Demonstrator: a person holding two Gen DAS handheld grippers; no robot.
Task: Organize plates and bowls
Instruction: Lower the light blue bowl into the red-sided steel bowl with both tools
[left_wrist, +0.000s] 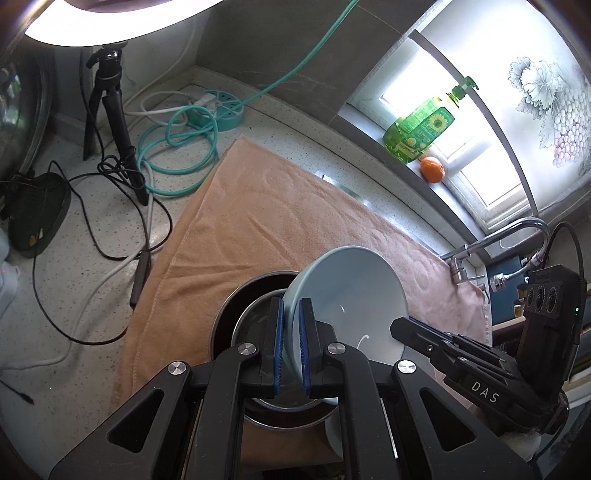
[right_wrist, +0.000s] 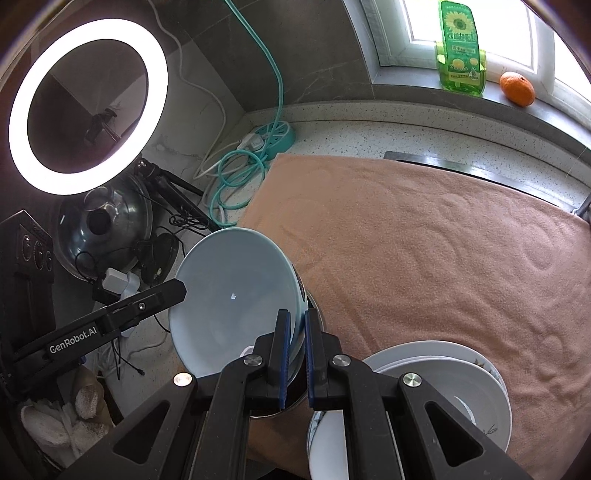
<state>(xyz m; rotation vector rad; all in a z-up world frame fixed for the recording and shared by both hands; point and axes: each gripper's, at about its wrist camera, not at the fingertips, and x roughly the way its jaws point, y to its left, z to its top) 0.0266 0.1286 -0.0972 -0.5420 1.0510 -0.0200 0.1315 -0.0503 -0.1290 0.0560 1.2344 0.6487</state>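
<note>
A pale blue bowl (left_wrist: 351, 284) hangs tilted above nested steel bowls (left_wrist: 251, 299) on a peach towel (left_wrist: 266, 206). My left gripper (left_wrist: 291, 308) is shut on the blue bowl's left rim, blue pads on either side of the wall. In the right wrist view the same blue bowl (right_wrist: 232, 284) is pinched at its right rim by my right gripper (right_wrist: 296, 319), also shut on it. Each gripper shows in the other's view: the right gripper (left_wrist: 400, 326) and the left gripper (right_wrist: 179, 290) sit at opposite rims. A stack of white plates (right_wrist: 476, 369) lies lower right.
A tripod (left_wrist: 110, 107), black cables (left_wrist: 92, 236) and a teal hose (left_wrist: 177, 147) crowd the speckled counter to the left. A ring light (right_wrist: 88, 107) and pot lid (right_wrist: 103, 229) stand at the left. A green soap bottle (right_wrist: 460, 48) and an orange (right_wrist: 517, 88) sit on the sill; a faucet (left_wrist: 498, 240) is at right.
</note>
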